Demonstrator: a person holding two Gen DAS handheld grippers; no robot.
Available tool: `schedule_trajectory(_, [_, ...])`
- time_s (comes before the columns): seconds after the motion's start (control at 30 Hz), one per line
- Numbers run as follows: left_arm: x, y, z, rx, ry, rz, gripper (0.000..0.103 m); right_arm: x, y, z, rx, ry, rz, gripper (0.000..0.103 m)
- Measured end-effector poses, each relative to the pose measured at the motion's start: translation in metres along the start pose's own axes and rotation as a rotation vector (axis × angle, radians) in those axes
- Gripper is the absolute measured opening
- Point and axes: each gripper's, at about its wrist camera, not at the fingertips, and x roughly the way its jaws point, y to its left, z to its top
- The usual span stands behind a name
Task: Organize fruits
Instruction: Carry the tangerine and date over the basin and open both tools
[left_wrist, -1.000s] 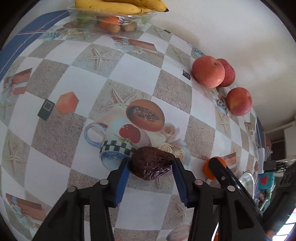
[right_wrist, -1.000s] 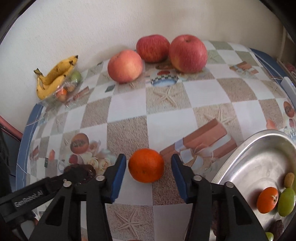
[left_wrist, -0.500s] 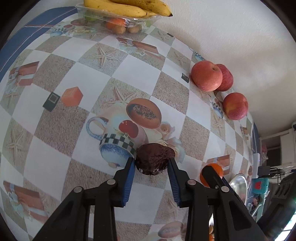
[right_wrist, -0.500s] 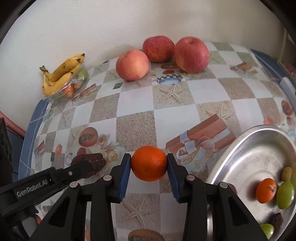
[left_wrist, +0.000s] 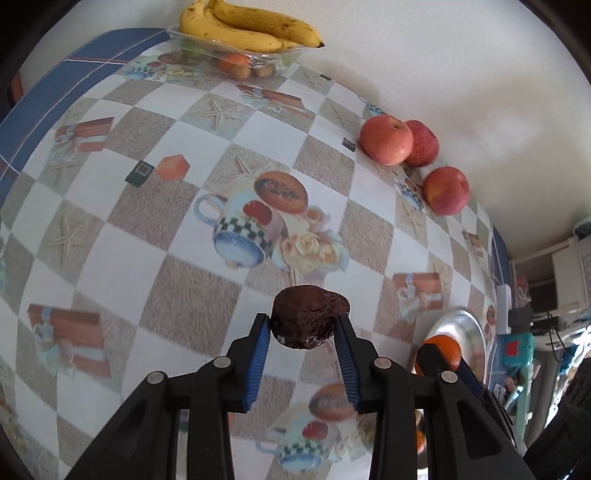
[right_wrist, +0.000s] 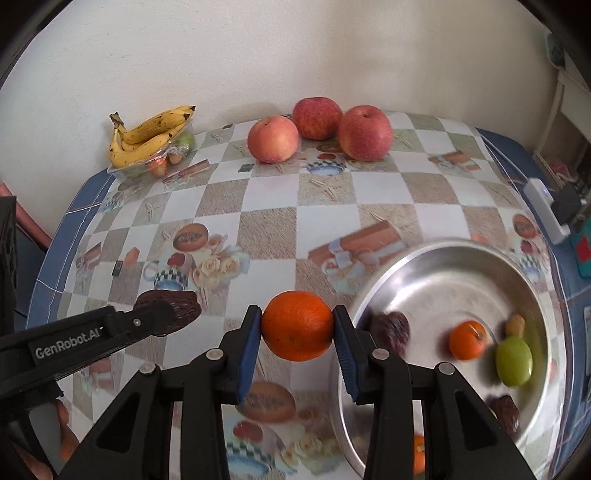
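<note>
Just right of centre in the right wrist view, my right gripper (right_wrist: 297, 330) is clamped on the orange (right_wrist: 297, 325), lifted off the checked tablecloth (right_wrist: 325, 192). The steel bowl (right_wrist: 436, 258) lies lower right of it, its near rim almost touching the right finger, so I judge this hand the nearer one and the carry a short move to the right. My left gripper (left_wrist: 303, 328) pinches the dark wrinkled fruit (left_wrist: 309, 316) across its long axis, which runs side to side; from there the bowl (left_wrist: 461, 325) sits far right, beyond the orange (left_wrist: 445, 347).
</note>
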Motion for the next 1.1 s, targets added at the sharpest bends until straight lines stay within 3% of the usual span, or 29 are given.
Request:
schedule_trajectory(0.1, [-0.005, -0.014, -0.011, 0.031, 0.004, -0.033, 0.038, -0.011, -0.018, -0.006, 0.058, 0.008, -0.014, 0.04])
schedule_trajectory(0.27, [0.005, -0.061, -0.035, 0.148, 0.06, -0.106, 0.038, -0.022, -0.068, -0.011, 0.155, 0.024, -0.116, 0.041])
schedule_trajectory(0.47, [0.028, -0.108, -0.064, 0.262, 0.148, -0.136, 0.038, -0.029, -0.127, -0.019, 0.304, 0.039, -0.138, 0.041])
schedule_trajectory(0.6, [0.039, -0.117, -0.076, 0.276, 0.205, -0.16, 0.041, -0.031, -0.141, -0.025, 0.336, 0.053, -0.13, 0.041])
schedule_trajectory(0.83, [0.025, -0.098, -0.078, 0.265, 0.171, -0.107, 0.056, -0.038, -0.136, -0.034, 0.315, 0.044, -0.127, 0.043])
schedule_trajectory(0.9, [0.019, -0.088, -0.077, 0.264, 0.132, -0.052, 0.077, -0.04, -0.133, -0.04, 0.306, 0.043, -0.128, 0.053])
schedule_trajectory(0.97, [0.013, -0.075, -0.078, 0.269, 0.085, 0.042, 0.085, -0.042, -0.128, -0.046, 0.298, 0.043, -0.122, 0.064])
schedule_trajectory(1.03, [0.009, -0.063, -0.08, 0.277, 0.055, 0.124, 0.093, -0.043, -0.122, -0.053, 0.289, 0.046, -0.108, 0.066])
schedule_trajectory(1.1, [0.005, -0.051, -0.083, 0.274, 0.047, 0.153, 0.1, -0.046, -0.113, -0.06, 0.274, 0.047, -0.093, 0.069])
